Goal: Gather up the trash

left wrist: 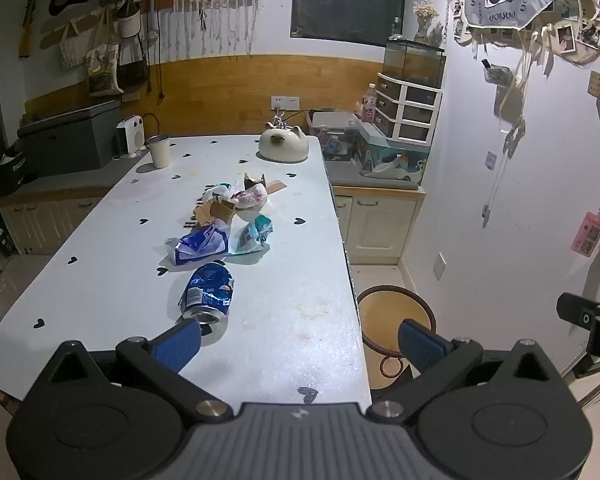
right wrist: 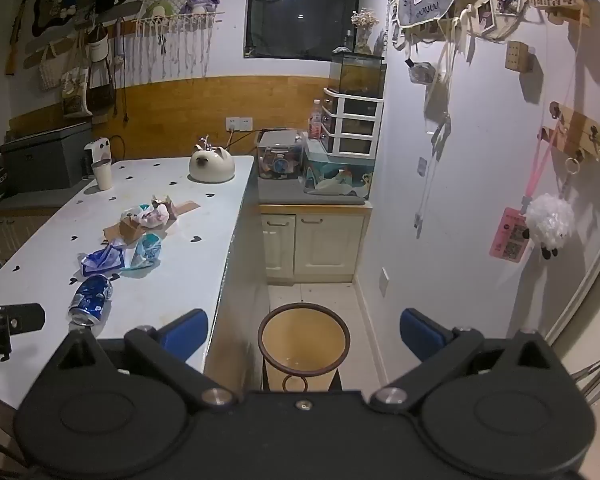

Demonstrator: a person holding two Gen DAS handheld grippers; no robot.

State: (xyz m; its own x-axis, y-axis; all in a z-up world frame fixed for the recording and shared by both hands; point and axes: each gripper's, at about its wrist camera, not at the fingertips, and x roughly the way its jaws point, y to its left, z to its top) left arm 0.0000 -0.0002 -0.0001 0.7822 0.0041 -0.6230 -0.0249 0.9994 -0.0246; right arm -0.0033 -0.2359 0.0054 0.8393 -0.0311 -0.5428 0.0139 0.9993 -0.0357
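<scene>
The crushed blue aluminium drink can [left wrist: 208, 292] lies on its side near the front edge of the white heart-patterned table [left wrist: 284, 320], open end toward the camera. It is probably light, thin-walled and smooth; grip across the dented mid-body, where the flattened walls should resist slipping and yield little further.

Just behind it lie a crumpled blue-and-white plastic wrapper [left wrist: 198, 242] and a teal plastic wrapper [left wrist: 254, 234], both soft and likely very light; pinch a bunched fold. Farther back sits a heap of torn brown cardboard and crumpled paper [left wrist: 232, 200].

The left gripper [left wrist: 300, 344] is spread wide and empty, one pad close beside the can. The right gripper [right wrist: 304, 334] is likewise spread and empty, above the round yellow waste bin [right wrist: 304, 322] standing on the floor beside the table.
</scene>
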